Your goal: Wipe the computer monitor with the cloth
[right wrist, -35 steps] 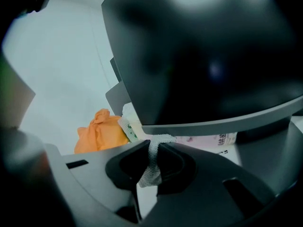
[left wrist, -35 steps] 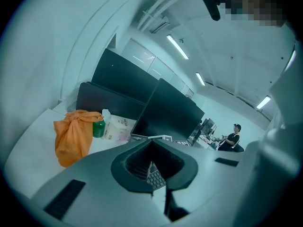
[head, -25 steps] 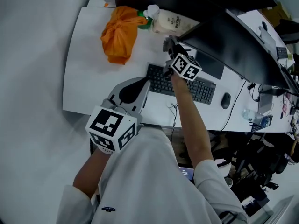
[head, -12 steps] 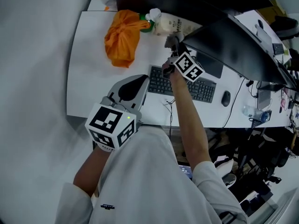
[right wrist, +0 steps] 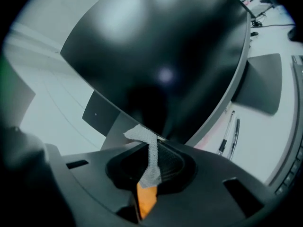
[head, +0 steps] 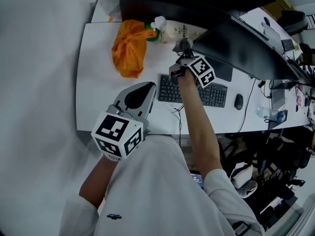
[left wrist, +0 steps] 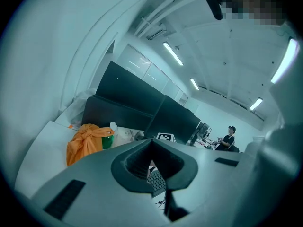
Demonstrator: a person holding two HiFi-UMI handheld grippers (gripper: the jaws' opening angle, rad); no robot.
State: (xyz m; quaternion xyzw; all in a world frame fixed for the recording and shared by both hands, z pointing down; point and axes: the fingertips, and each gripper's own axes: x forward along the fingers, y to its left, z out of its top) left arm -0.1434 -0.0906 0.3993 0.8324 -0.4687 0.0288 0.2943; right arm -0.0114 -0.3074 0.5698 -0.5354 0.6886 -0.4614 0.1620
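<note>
Two tongs, both closed. My right gripper (right wrist: 154,144) is clamped on the grey cloth (right wrist: 152,161), whose tip reaches the monitor (right wrist: 161,46) at its lower edge, toward the desk's (head: 98,92) far edge. My left gripper (left wrist: 154,142), jaws together on nothing, hovers over the near edge.

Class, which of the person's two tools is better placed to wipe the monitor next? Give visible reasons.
Right. The right tool grips the cloth at the lower edge of the monitor. The left tool is shut, empty, back near the front edge of the desk.
</note>
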